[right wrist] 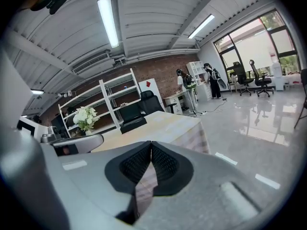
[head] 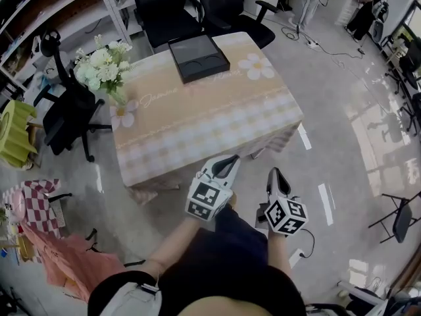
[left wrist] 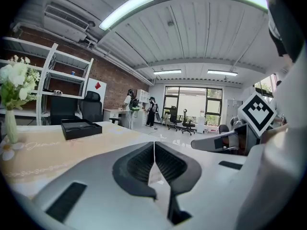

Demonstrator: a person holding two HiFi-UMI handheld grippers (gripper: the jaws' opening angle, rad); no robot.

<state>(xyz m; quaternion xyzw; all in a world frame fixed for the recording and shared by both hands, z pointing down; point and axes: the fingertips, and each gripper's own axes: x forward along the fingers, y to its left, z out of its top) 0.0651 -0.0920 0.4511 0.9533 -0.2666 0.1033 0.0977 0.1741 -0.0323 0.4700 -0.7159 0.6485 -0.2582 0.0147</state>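
My left tongs (head: 230, 158) and right tongs (head: 275, 171), both closed on nothing, hang near the bench (head: 210, 114); its far black tray (head: 206, 73) looks stiff, light, best gripped by the rim.

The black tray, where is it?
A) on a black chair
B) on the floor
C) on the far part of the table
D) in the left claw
C: the black tray sits on the far part of the table, while the left claw and the right claw are both shut and empty down by the near edge.
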